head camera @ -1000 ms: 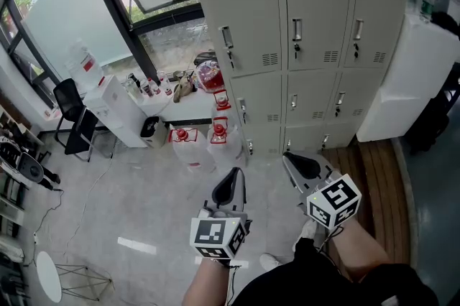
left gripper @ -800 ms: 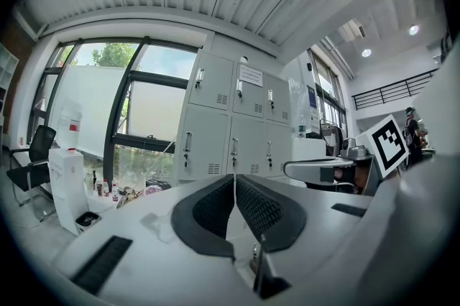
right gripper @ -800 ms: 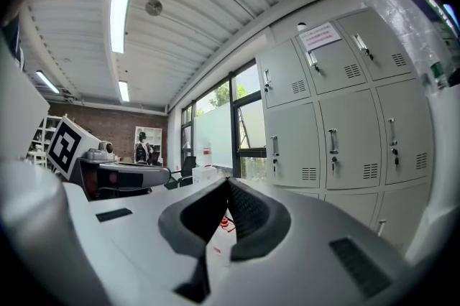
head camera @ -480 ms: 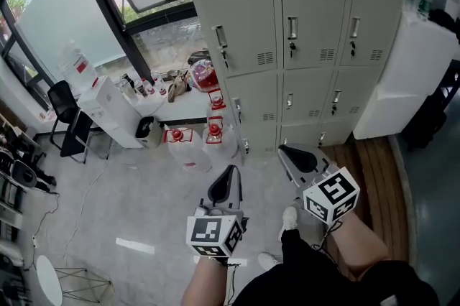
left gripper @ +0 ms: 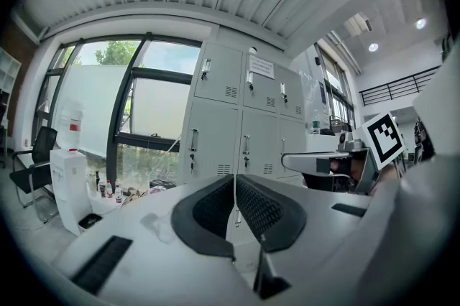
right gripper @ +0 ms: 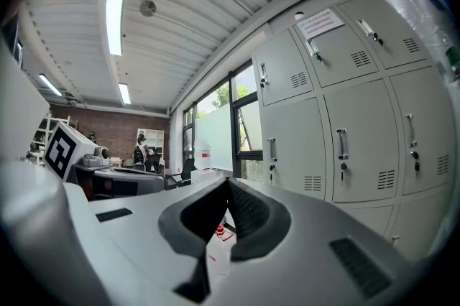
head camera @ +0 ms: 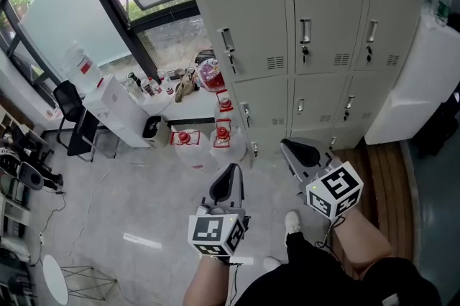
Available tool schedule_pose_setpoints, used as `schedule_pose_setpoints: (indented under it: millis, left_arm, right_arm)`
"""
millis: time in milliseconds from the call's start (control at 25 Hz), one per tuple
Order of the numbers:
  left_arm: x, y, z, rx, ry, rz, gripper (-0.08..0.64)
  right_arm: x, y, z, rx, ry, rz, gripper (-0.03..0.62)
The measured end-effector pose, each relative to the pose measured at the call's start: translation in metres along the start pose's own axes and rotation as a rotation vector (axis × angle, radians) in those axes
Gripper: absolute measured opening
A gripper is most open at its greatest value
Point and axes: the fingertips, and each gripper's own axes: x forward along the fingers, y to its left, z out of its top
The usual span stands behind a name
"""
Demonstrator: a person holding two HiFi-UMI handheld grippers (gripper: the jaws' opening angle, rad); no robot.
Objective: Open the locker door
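The locker bank [head camera: 237,60] fills the head view's upper right. Its middle-row door [head camera: 330,14], sheet steel, should swing lightly but rigidly. The left tool [head camera: 230,179] and right tool [head camera: 296,152], both clenched and empty, hang well apart from it. Take the slim handle [head camera: 305,31]. Both gripper views show a top-door notice [right gripper: 318,23] that the head view crops out.

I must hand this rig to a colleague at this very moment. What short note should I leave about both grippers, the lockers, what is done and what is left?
Left gripper: shut, holding nothing, held low in front of the body.
Right gripper: shut, also holding nothing, beside the left one.
Pale grey metal locker bank: ahead, apart from both grippers. Every door in view is closed. The vertical silver handles are untouched.
Done: nothing on the doors yet.
Left: choose a door (the pictures do not show which), reach its handle, pull the door open.
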Motion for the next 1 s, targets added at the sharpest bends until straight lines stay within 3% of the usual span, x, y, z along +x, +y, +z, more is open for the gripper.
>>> schedule_pose_setpoints:
  millis: [1000]
  left_arm:
    - [0.169, 0.078, 0.012, 0.013, 0.033, 0.084, 0.021]
  right_arm:
    - [0.144, -0.124, -0.006, 0.059, 0.027, 0.088, 0.054]
